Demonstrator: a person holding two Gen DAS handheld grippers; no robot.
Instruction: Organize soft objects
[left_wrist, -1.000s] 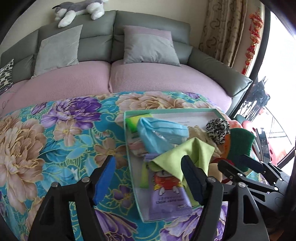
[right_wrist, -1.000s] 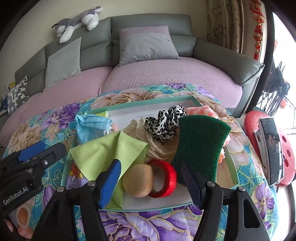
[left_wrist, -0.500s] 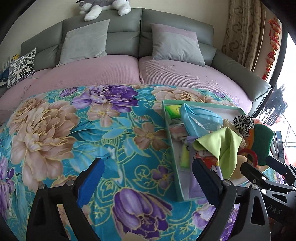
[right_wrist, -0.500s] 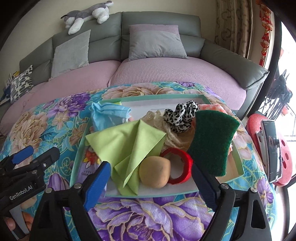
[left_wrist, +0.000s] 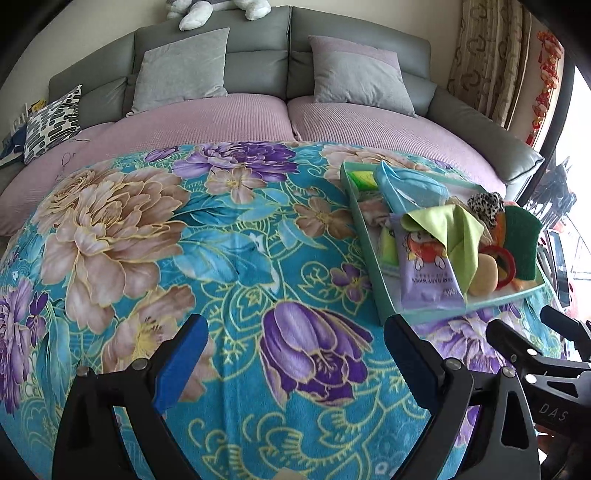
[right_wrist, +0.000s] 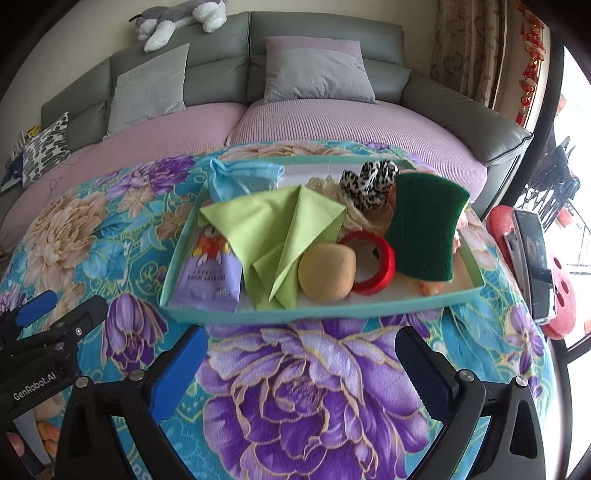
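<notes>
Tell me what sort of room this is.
Most likely a home living room: a grey sofa with cushions, a plush toy on its back, and curtains beside a bright window.

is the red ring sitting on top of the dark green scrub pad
No, the red ring lies on the tray floor beside the dark green scrub pad, between it and the tan sponge.

Daylight pours in from the window (right_wrist: 576, 155) on the right, blown out to white glare. The room is bright and evenly lit, shadows soft. Both views are sharp but bulge like a fishbowl, the sofa (left_wrist: 258, 51) curving, corners black.
</notes>
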